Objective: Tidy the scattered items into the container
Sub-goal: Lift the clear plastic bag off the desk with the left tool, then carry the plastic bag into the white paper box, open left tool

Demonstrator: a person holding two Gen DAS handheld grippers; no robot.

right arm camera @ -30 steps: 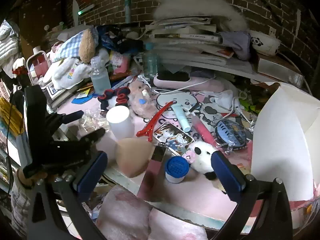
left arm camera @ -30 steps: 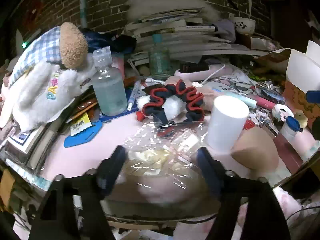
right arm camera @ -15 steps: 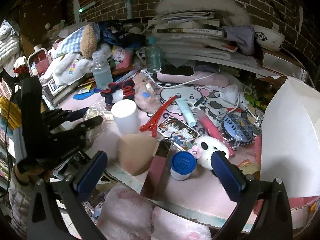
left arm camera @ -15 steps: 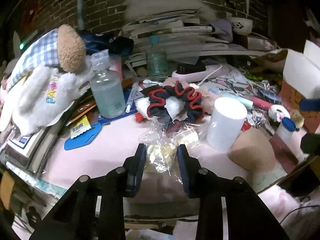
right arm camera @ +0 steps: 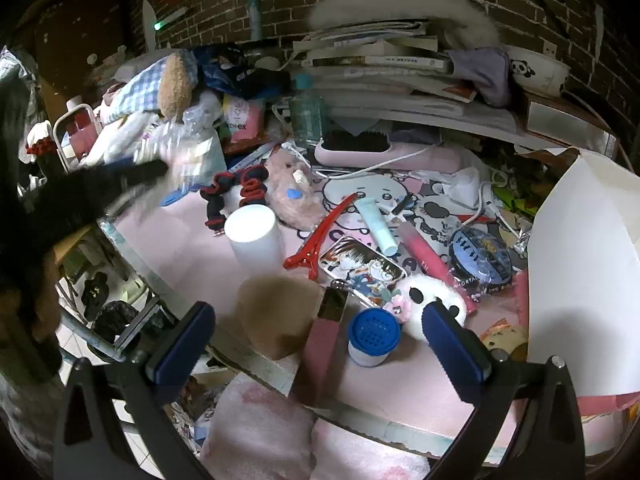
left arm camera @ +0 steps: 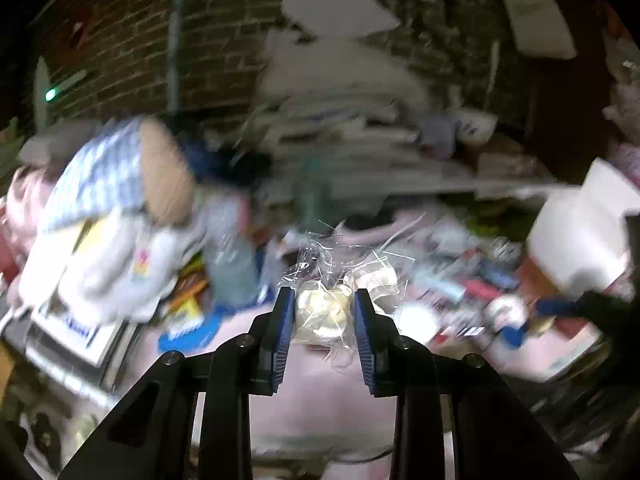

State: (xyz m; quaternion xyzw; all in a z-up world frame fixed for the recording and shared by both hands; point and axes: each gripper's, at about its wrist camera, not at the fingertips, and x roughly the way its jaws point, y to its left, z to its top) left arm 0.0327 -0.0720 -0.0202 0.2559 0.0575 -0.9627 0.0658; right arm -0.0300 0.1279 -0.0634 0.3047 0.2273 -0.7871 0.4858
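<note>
My left gripper is shut on a crumpled clear plastic bag of cream-coloured pieces and holds it off the pink table; the left wrist view is blurred by motion. In the right wrist view that gripper and the bag are a smear at the left. The white cardboard box stands open at the right. My right gripper hangs open over the table's front edge, with a blue-capped jar and a pink flat case between its fingers, touching neither.
Scattered on the table are a white cylinder, a tan sponge, a red hair clip, a panda plush, a phone case and a scrunchie. Books and soft toys are piled at the back.
My left gripper closed on the plastic bag and has lifted it up off the table. The right gripper has stayed open and shifted slightly.
</note>
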